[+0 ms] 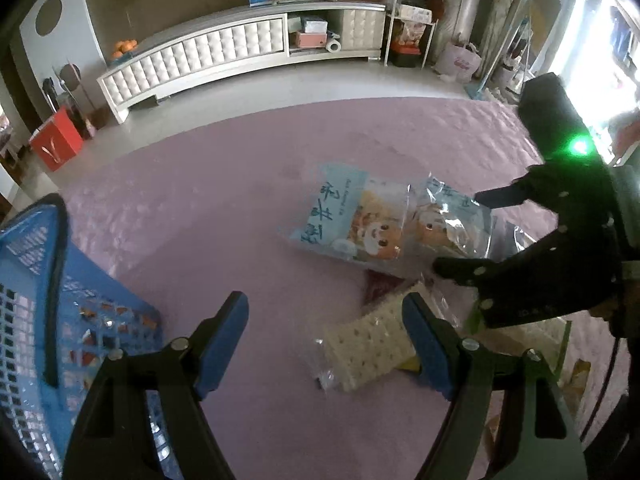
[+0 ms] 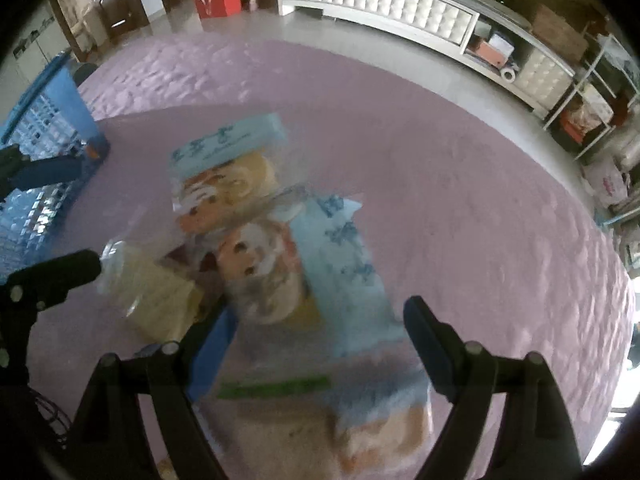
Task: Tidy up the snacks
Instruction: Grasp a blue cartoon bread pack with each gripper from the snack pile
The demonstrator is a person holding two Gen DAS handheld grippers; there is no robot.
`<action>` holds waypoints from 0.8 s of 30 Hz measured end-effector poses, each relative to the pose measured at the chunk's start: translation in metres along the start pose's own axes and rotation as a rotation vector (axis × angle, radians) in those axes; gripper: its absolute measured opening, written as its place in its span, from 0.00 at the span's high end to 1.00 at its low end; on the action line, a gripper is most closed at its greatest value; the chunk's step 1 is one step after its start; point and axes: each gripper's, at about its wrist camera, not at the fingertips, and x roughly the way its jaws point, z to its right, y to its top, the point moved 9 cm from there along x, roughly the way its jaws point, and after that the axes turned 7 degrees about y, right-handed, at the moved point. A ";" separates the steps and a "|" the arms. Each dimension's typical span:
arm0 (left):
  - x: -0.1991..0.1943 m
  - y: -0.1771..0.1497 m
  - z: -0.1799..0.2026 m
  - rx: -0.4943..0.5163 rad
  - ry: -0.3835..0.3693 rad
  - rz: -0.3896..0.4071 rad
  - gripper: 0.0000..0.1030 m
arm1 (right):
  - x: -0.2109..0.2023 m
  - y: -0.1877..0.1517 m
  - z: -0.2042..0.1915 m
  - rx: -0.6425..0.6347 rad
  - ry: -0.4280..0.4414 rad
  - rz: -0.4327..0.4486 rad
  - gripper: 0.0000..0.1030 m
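Left gripper (image 1: 325,344): fingers (image 1: 224,340) spread wide, grasping nothing. They hang above the pink quilted cover (image 1: 208,208). The right-hand finger sits just beside, possibly touching, a clear-wrapped cracker pack (image 1: 368,350) that lies flat on the cover; contact cannot be confirmed.

Right gripper (image 2: 316,340): fingers (image 2: 430,344) also parted, not clamped on anything. A light-blue snack bag (image 2: 344,264) with a cartoon face lies between and ahead of them. The view is blurred, so contact between finger and bag cannot be determined. In the left wrist view the same gripper (image 1: 456,232) shows as a black frame with a lit green lamp, its tips at the right end of the bags.

Snacks: a second light-blue bag (image 1: 344,216) of the same print lies beside and partly overlapping the first, further out on the cover. The cracker pack rests just left of the bags in the right wrist view, with a dark red packet (image 1: 378,284) partly hidden between them.

Blue perforated basket (image 1: 36,300): stands on the cover at the left, well apart from the bags. Packets are visible through its mesh wall.

Surroundings: a white tufted low cabinet (image 1: 224,48) along the far wall; a red box (image 1: 56,144) on the floor to its left.
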 end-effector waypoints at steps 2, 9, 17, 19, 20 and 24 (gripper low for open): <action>0.004 0.003 0.002 0.012 0.001 0.000 0.25 | 0.004 0.004 0.000 -0.008 0.025 0.007 0.16; 0.008 0.019 0.009 0.089 0.030 0.025 0.25 | -0.006 -0.001 0.008 0.003 0.052 0.076 0.31; 0.030 0.035 0.030 0.124 -0.031 -0.009 0.25 | -0.026 -0.015 0.021 0.083 0.042 0.135 0.32; 0.036 0.039 0.029 0.150 0.021 -0.007 0.25 | -0.026 -0.015 0.022 0.100 0.034 0.139 0.32; 0.040 0.042 0.029 0.163 0.033 -0.011 0.25 | -0.025 -0.014 0.023 0.107 0.034 0.137 0.32; 0.053 0.049 0.031 0.201 0.023 -0.042 0.25 | -0.023 -0.009 0.021 0.113 0.053 0.141 0.32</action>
